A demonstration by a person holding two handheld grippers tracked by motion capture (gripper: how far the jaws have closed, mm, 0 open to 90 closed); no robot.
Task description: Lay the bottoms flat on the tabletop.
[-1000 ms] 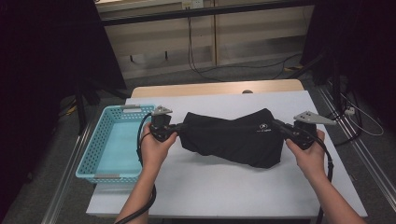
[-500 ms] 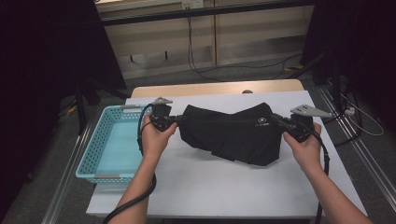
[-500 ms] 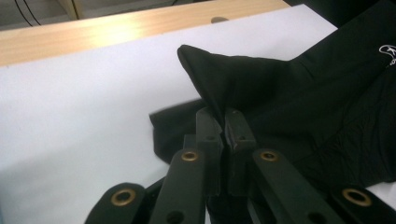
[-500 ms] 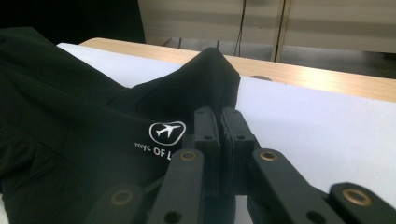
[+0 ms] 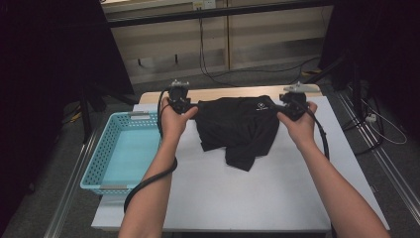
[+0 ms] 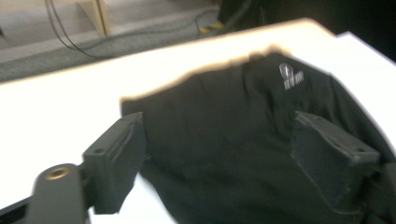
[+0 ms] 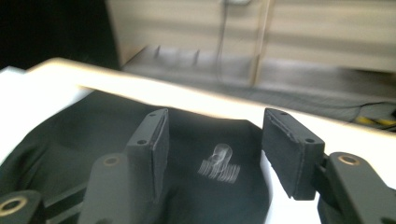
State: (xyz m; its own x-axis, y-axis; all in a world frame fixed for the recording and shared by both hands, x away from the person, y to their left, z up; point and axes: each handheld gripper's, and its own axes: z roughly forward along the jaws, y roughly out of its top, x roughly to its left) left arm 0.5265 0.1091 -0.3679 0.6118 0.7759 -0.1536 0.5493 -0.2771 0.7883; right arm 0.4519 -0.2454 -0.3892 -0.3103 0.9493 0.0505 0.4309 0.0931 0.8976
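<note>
Black garment [image 5: 240,126]: laid at tabletop's far edge, both grippers [image 5: 179,101] [image 5: 292,103] just opened, jaws spread, cloth released (folding unfinished; blue basket [image 5: 99,173] awaits).

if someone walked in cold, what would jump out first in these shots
The black garment would catch the eye first: a dark crumpled heap with a small pale logo, lying at the far middle of the white table. A hand flanks it on each side with a claw, the left claw and the right claw, both with jaws that have just been opening and no longer pinching the cloth. A light blue basket sits at the table's left edge.
</note>
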